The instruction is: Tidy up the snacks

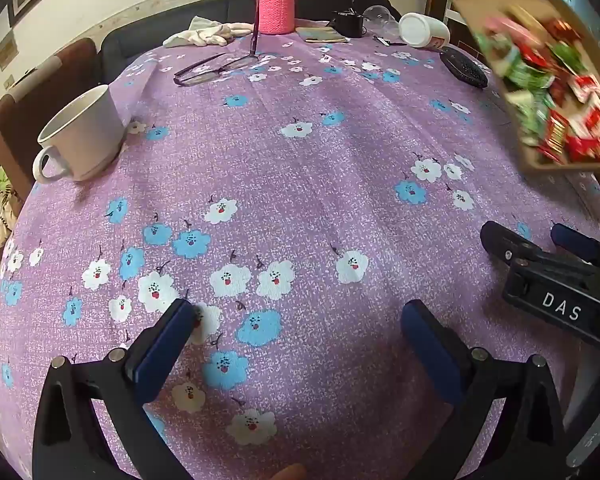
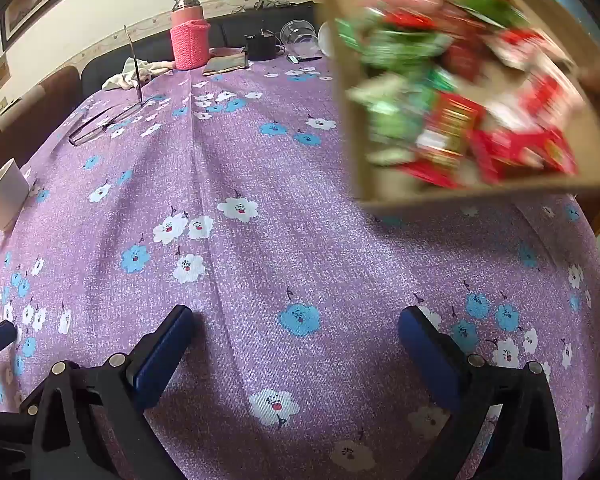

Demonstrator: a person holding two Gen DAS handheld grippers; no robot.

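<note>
The table (image 1: 300, 184) fills both views, covered by a purple cloth printed with white and blue flowers, and it is bare in the wide middle stretch under the two tools. Above its right side a shallow cardboard box (image 2: 384, 200) hangs in the air, tilted toward the cameras and blurred; red, green and white snack packets (image 2: 452, 120) lie heaped inside it, too smeared to tell apart or read, and at its right edge in the right wrist view something that may be a fingertip shows, though that is not certain. The left tool (image 1: 298, 332) points steeply down at the cloth with its blue-padded fingers spread wide and nothing between them but the flower print. The right tool (image 2: 296, 336) is angled down in the same way, its fingers likewise spread wide over bare cloth; in the left wrist view it shows from the side at the right edge, low over the table below the box, and the two tools sit side by side, apart. A white mug (image 1: 80, 136) stands near the left edge of the table. At the far end are a pink flask in a knitted pink sleeve (image 1: 276, 4), a crumpled white cloth (image 1: 204, 34) to its left, a white jar lying on its side (image 1: 424, 30), a small black container (image 1: 350, 22) and a dark oval pouch (image 1: 464, 66). A pair of glasses (image 1: 216, 66) lies open in front of the flask, one arm sticking up.
</note>
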